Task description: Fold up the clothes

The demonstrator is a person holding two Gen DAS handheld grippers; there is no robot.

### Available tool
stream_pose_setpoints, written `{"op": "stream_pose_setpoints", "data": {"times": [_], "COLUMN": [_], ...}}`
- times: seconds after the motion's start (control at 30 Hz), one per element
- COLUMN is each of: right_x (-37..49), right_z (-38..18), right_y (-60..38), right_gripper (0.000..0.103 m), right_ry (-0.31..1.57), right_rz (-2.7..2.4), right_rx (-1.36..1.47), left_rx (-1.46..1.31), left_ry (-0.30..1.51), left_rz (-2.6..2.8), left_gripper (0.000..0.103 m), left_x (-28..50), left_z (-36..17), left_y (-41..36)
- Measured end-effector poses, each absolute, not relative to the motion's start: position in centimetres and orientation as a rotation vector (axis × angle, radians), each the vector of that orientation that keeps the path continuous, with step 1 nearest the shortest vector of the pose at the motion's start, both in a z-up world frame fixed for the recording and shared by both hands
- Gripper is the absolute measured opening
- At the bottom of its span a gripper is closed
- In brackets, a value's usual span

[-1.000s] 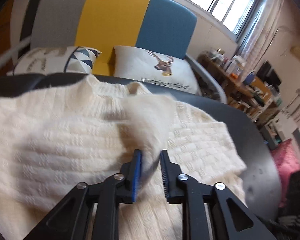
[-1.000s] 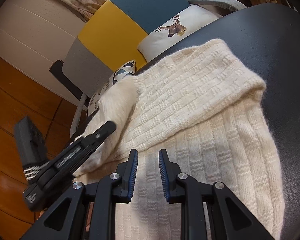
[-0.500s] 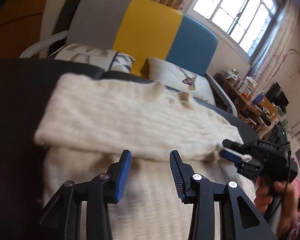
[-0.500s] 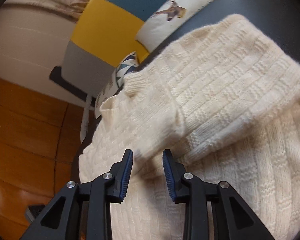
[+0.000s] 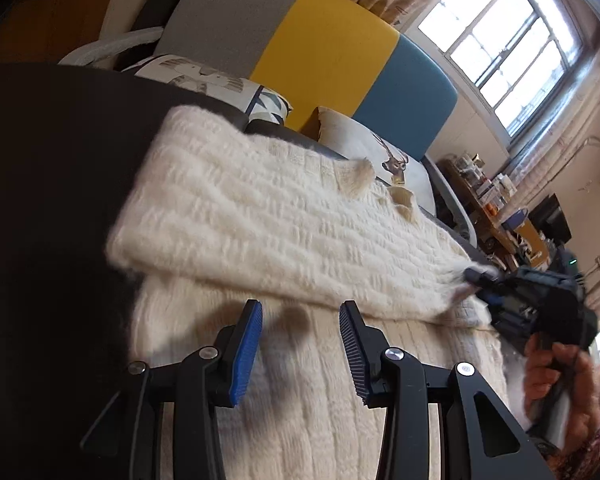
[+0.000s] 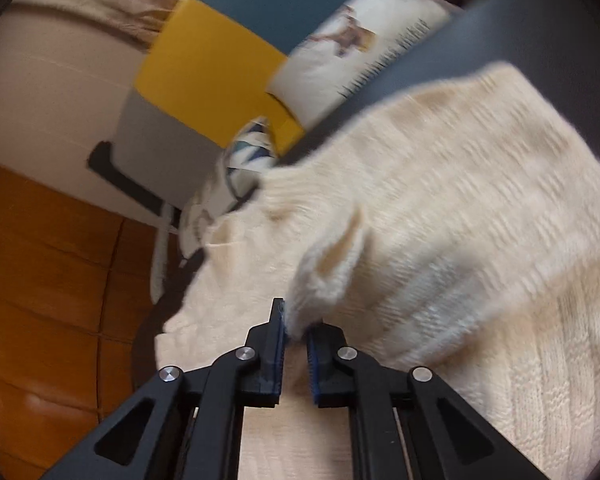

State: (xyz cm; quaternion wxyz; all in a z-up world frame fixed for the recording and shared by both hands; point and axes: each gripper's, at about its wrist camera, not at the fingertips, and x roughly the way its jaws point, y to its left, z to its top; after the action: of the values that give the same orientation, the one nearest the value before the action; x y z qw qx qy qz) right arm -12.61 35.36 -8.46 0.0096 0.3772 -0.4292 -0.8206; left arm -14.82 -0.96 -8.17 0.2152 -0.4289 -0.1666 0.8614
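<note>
The right gripper [image 6: 296,330] is closing, pinching a fuzzy corner of the cream sweater [image 5: 260,208] on the dark table [image 5: 52,184]. The left gripper [image 5: 300,344] hangs half open over the knit, holding nothing.

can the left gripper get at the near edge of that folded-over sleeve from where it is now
Probably yes. The left gripper is open with nothing between its jaws, and the folded sleeve edge lies just beyond its tips, nothing in between. The right gripper, closing on the sleeve's cuff, is off to the side.

Cream knit sweater [image 5: 284,216], sleeve folded across
</note>
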Motion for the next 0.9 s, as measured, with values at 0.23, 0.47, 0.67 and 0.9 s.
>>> {"op": "stream_pose_setpoints", "data": {"times": [0.23, 0.47, 0.67, 0.9], "right_x": [-14.0, -15.5, -15.9, -14.7], "right_z": [-3.6, -2.8, -1.2, -5.3], "right_y": [34.6, 34.6, 33.9, 35.6], "right_gripper": [0.006, 0.006, 0.006, 0.006], "right_ry": [-1.177, -1.168, -1.125, -1.239], "right_rz": [-2.665, -2.644, -2.653, -2.66], "right_rx": [1.068, 1.062, 1.015, 1.147], "left_rx": [-1.135, -1.094, -1.107, -1.108], "left_ry": [-0.412, -0.331, -0.316, -0.385], "left_rz": [2.473, 2.529, 2.561, 2.621], "left_gripper": [0.041, 0.041, 0.041, 0.041], "left_x": [-17.1, -16.2, -16.2, -16.0], "left_z": [-7.9, -8.5, -8.7, -8.9], "left_y": [-2.3, -4.2, -4.3, -5.6]}}
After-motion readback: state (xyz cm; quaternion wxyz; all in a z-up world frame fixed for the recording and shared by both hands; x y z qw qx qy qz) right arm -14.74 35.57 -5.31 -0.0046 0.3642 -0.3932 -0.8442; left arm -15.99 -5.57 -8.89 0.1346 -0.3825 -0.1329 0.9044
